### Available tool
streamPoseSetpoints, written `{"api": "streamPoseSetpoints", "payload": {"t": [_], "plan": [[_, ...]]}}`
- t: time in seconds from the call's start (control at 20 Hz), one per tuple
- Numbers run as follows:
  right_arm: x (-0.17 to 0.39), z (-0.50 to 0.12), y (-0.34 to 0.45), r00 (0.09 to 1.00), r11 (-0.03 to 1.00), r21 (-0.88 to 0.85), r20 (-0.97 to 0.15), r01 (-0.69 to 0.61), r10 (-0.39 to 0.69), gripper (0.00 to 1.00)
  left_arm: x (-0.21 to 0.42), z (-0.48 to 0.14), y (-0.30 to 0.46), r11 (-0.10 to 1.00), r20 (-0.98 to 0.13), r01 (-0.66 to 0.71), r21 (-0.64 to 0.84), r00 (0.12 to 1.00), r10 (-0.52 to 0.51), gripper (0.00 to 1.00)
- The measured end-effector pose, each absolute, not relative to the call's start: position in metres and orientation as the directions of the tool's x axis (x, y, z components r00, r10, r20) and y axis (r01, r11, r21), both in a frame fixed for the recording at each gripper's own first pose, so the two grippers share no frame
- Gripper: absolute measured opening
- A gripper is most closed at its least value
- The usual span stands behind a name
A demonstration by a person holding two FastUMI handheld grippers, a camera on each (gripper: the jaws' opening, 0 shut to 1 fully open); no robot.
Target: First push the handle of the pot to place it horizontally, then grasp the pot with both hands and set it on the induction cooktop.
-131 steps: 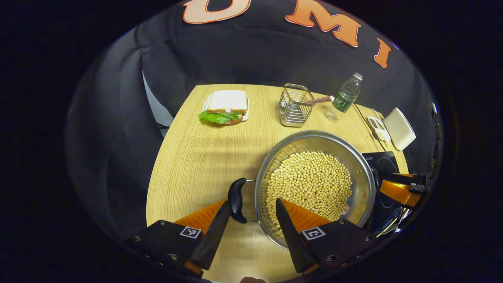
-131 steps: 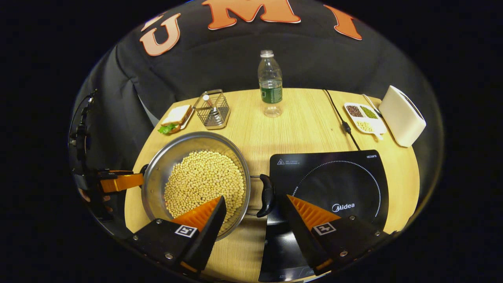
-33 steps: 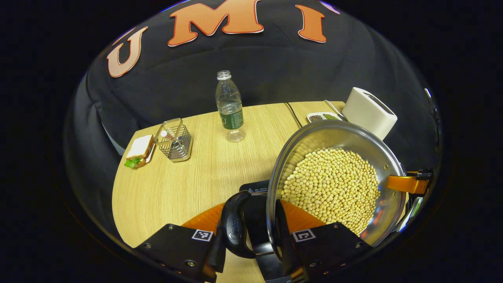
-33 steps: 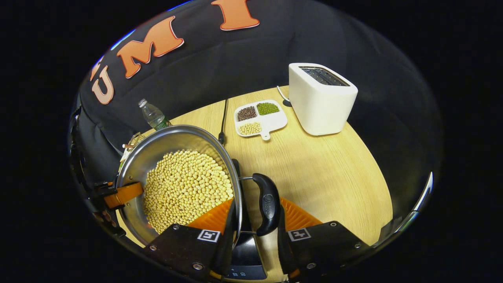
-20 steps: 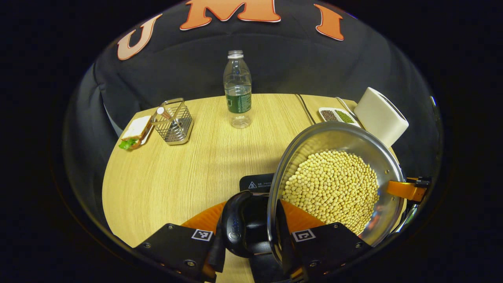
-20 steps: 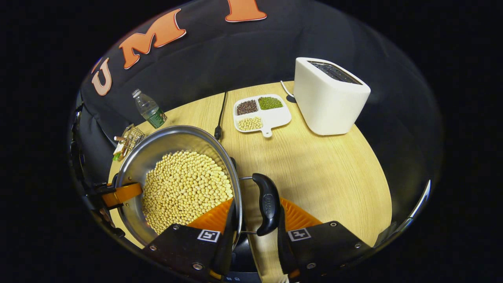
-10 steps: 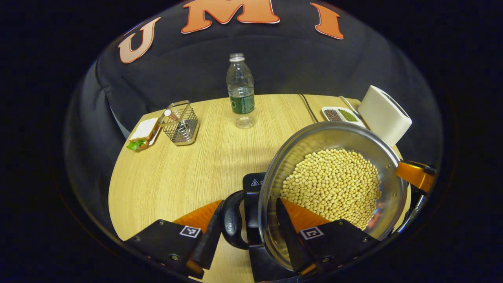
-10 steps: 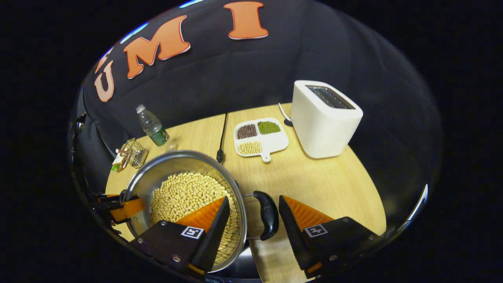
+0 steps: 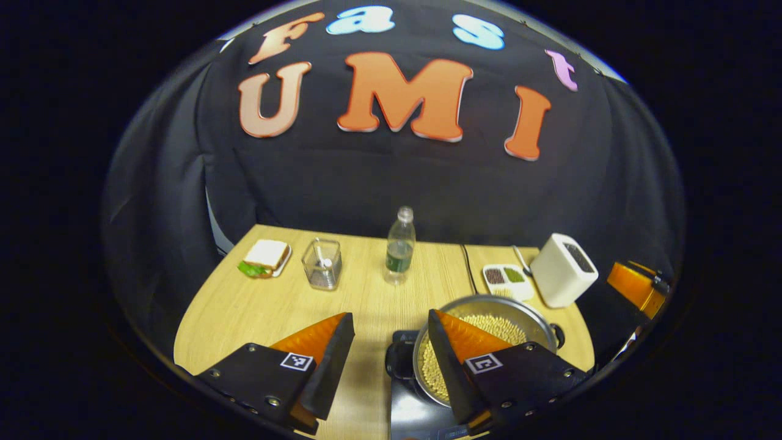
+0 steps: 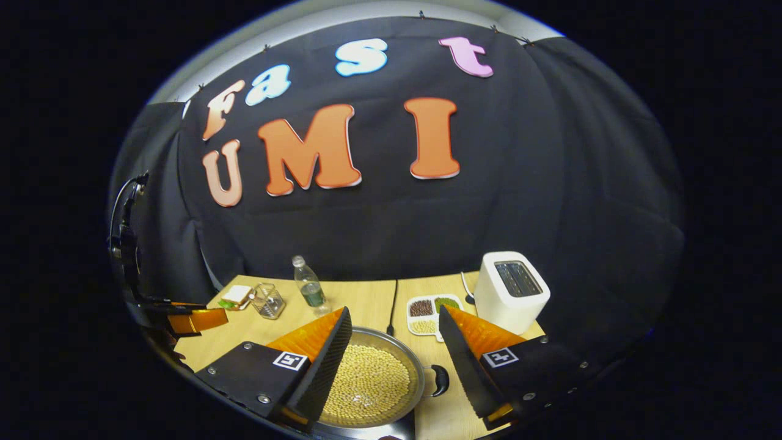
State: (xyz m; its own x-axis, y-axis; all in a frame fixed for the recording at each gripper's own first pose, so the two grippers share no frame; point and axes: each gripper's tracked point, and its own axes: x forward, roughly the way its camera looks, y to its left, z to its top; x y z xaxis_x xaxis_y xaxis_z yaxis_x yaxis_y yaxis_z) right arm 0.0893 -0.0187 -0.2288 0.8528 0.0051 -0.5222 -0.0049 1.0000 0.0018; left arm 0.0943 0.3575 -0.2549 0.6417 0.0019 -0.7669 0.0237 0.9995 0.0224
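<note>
Now, pot (image 10: 372, 382): full of soybeans (image 10: 365, 384), on induction cooktop (image 9: 415, 415).
Handles: sideways, beside cooktop.
Left gripper (image 9: 390, 360), right gripper (image 10: 391, 360): spread wide, empty.

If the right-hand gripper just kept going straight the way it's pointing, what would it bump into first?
Probably the pot of beans. In the right gripper view, the right gripper is open and raised, and the pot sits between and below its fingers. Depth is unclear; aimed a little higher, it would pass over toward the table.

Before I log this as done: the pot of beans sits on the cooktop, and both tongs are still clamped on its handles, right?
Not quite. The pot sits on the cooktop, but both tongs are open and clear of its handles: left tongs in the left gripper view, right tongs in the right gripper view.
</note>
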Motion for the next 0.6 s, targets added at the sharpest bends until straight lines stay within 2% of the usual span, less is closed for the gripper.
{"api": "streamPoseSetpoints", "payload": {"t": [0.3,0.55,0.6], "plan": [[0.09,-0.128,0.007,0.943,0.995,-0.02,-0.322,-0.094,0.083,0.9,0.125,-0.128,0.376,0.999,-0.565,-0.052,-0.006,0.824,0.04,0.74],[0.073,-0.068,0.014,0.965,0.99,-0.013,-0.224,-0.143,0.137,0.93,0.135,-0.036,0.399,0.993,-0.39,-0.117,0.02,0.914,0.115,0.75],[0.069,-0.058,0.017,0.968,0.988,-0.007,-0.201,-0.157,0.152,0.93,0.131,-0.023,0.399,0.991,-0.363,-0.134,0.013,0.923,0.129,0.79]]}}
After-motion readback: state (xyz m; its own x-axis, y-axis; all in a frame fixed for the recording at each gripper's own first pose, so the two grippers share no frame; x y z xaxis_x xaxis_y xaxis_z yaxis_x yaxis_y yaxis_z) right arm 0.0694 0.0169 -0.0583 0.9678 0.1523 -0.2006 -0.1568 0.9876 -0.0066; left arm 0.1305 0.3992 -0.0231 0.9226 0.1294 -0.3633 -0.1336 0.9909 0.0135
